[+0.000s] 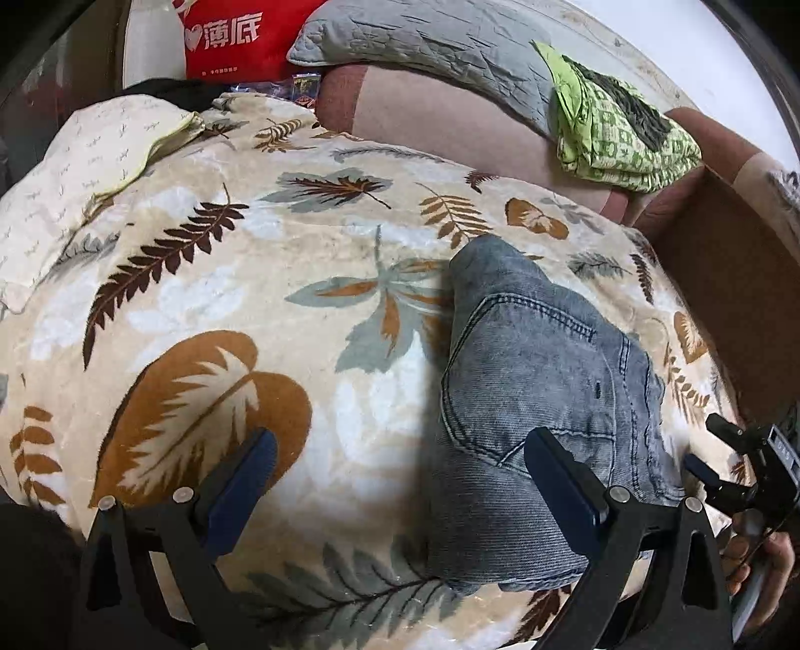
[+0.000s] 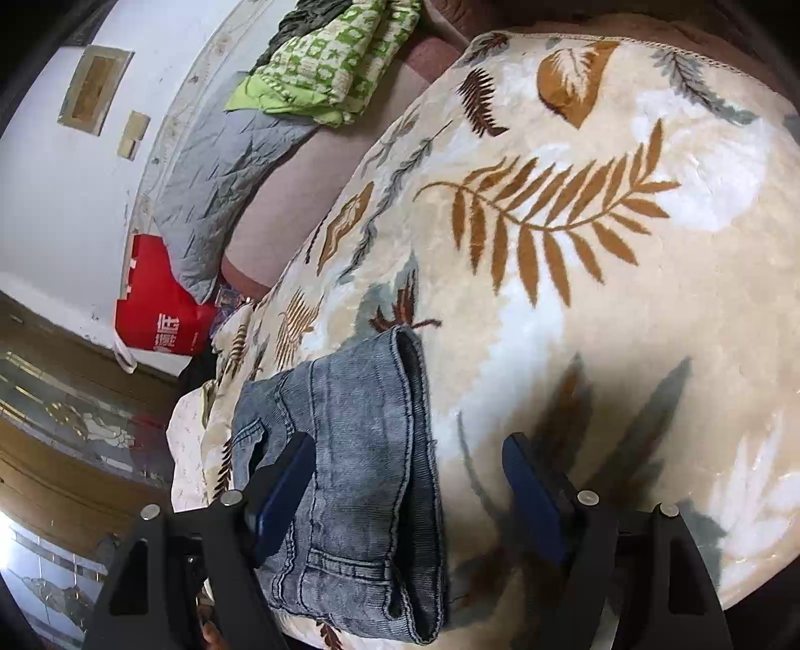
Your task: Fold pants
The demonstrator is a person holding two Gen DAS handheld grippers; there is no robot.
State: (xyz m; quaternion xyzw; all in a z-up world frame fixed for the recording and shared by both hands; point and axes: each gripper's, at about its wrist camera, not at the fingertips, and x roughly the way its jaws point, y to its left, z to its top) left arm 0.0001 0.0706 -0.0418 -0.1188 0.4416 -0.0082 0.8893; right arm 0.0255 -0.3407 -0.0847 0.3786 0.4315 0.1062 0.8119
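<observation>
Jeans (image 1: 540, 380) are folded into a compact grey-blue bundle, lying flat on the leaf-print blanket (image 1: 240, 280). Using the jeans as the reference for everything below.

Left gripper (image 1: 400, 480): fingers spread wide, nothing clamped. One fingertip (image 1: 545, 445) hovers over the near part of the jeans, right by the back-pocket stitching; the other sits out over bare blanket, well apart from the denim. Whether that first finger touches the fabric I cannot tell.

Right gripper (image 2: 407, 475): also spread wide, nothing pinched. In the right wrist view one fingertip (image 2: 300, 450) overlaps the jeans (image 2: 350, 450) near the belt loop, the other is over blanket (image 2: 575, 240) just beside the folded hem edge. Pads are not pressing on the denim from both sides.

Left wrist view also shows the right gripper beside the jeans' near corner, with the person's hand (image 1: 760, 565) on its handle.

Surroundings, relative to the jeans:
- Green checked cloth (image 1: 620, 130) lies well beyond them, on the pink-brown sofa (image 1: 450, 120).
- Grey quilted pillow (image 1: 425, 45) on the same sofa, further back.
- Red bag (image 1: 235, 40) with white print, far back past the blanket's edge.
- Cream patterned cloth (image 1: 90, 150) on the blanket's far corner (yellow piping along its edge), well apart from the jeans.
- Cardboard box (image 1: 730, 295) just off the blanket's edge, on the side nearest the jeans.

Denim edges look roughly aligned; hem opening faces the open blanket in the right wrist view.
</observation>
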